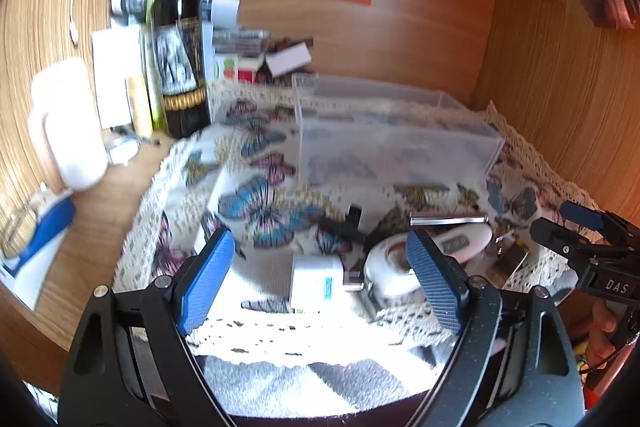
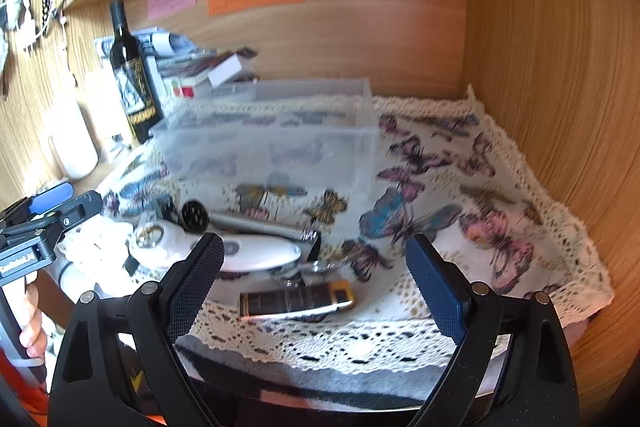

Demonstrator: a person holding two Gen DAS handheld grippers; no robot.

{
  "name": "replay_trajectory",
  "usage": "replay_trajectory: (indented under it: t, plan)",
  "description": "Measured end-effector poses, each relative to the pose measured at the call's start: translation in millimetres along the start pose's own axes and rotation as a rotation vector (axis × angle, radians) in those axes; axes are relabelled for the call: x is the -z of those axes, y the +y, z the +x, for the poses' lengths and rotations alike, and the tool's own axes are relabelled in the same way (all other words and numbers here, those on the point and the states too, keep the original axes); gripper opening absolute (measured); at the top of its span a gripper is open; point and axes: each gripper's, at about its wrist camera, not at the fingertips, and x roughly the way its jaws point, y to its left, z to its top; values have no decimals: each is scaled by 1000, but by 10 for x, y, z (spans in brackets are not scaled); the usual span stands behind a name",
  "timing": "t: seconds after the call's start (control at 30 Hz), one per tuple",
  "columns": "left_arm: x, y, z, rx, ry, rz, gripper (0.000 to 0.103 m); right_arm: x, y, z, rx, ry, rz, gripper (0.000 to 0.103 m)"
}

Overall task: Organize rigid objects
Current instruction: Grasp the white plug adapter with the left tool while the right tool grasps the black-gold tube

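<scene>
Wooden alcove, butterfly-print cloth (image 2: 460,195) laid on surface; one clear plastic bin (image 2: 280,143) far centre, one wine bottle (image 1: 180,43) far left. Near edge: one white charger (image 1: 316,279), one dark lighter (image 2: 296,301). Left gripper (image 1: 320,275) and right gripper (image 2: 316,283) both spread wide, empty; "DAS" legible on right gripper's body.

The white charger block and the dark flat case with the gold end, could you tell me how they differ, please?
The white charger block is boxy and pale; the dark flat case is slim, long, brown-black with a gold end. The charger block sits before the left tongs, the case before the right tongs. Both lie loose on the butterfly cloth, outside the clear bin.
</scene>
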Motion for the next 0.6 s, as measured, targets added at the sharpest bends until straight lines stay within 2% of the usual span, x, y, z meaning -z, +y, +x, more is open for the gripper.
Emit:
replay_trajectory:
  t: [0.13, 0.3, 0.37, 0.47, 0.53, 0.57, 0.6]
  plan:
    - [126, 27, 87, 46, 63, -13, 89, 63, 58, 143, -27, 53, -29, 94]
    - [164, 19, 184, 27, 91, -18, 89, 156, 101, 337, -23, 127, -81, 96]
    - [171, 61, 220, 25, 94, -40, 86, 174, 86, 395, -22, 146, -85, 96]
    - [169, 112, 227, 24, 93, -63, 73, 212, 66, 460, -27, 166, -98, 95]
    - [162, 131, 233, 29, 97, -71, 59, 243, 58, 473, -34, 170, -117, 93]
    - [160, 136, 247, 30, 102, -72, 55, 250, 56, 471, -42, 167, -121, 91]
    - [158, 139, 265, 32, 109, -72, 47, 254, 52, 467, -53, 166, -122, 85]
